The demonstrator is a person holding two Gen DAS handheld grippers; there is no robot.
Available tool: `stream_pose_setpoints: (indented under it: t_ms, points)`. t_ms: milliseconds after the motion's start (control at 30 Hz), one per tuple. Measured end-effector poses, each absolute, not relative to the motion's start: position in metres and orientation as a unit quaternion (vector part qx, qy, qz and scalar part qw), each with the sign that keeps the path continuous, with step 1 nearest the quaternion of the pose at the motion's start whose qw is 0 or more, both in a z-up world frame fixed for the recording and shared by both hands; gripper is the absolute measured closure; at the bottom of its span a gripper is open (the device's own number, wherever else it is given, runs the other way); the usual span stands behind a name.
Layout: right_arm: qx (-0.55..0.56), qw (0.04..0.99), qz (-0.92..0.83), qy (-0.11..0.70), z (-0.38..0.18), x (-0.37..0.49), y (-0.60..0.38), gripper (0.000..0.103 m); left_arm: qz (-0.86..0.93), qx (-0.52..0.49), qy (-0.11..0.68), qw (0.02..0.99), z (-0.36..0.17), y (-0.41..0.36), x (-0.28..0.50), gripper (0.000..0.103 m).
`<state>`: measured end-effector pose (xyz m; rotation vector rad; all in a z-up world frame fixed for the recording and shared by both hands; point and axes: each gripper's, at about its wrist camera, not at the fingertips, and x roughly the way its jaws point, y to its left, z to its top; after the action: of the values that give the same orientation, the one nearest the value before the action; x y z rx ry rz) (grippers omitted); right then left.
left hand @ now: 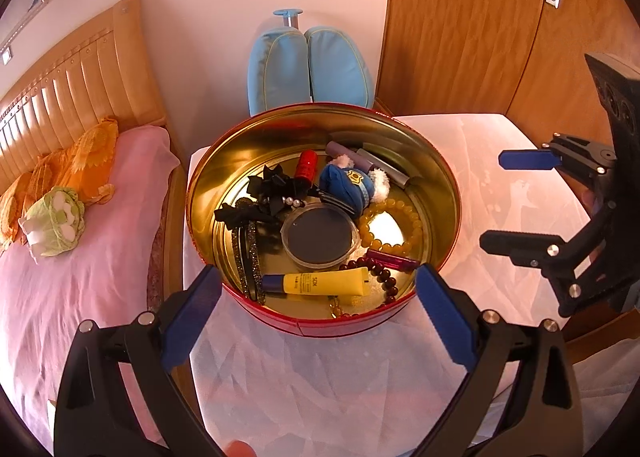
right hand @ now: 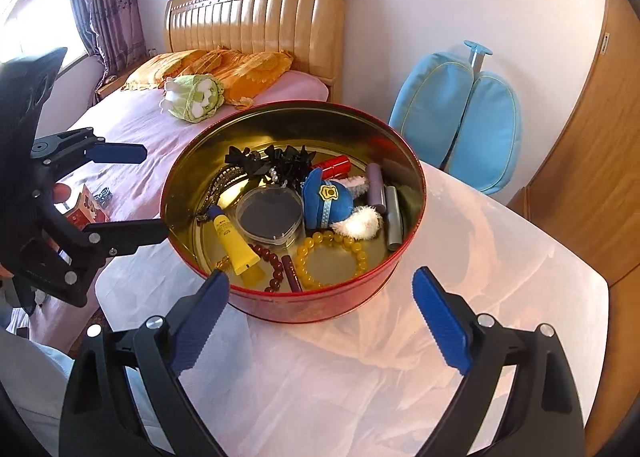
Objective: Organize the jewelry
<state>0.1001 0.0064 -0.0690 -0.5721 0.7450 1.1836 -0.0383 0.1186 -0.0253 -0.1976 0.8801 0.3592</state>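
Jewelry is seen in the tin [right hand: 320, 297] just ahead of the right tool [right hand: 320, 321], whose jaws are spread wide and empty. Nearest it lies the yellow bracelet [right hand: 332, 257]. Left tool [left hand: 316, 313] is likewise spread, empty, before the tin.

Both wrist cameras look steeply down from close by, left and right, sharing the red tin [left hand: 320, 327] on the counter [left hand: 320, 385].
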Motion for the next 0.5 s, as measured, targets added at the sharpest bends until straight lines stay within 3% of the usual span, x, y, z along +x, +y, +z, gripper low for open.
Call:
stream_pose_setpoints:
  t_ms: [500]
  points:
    - [-0.272,0.72,0.547,0.329,-0.068,0.08,-0.004,0.009,0.23,-0.127,0.426,0.866,-0.023,0.124,-0.038,0.008]
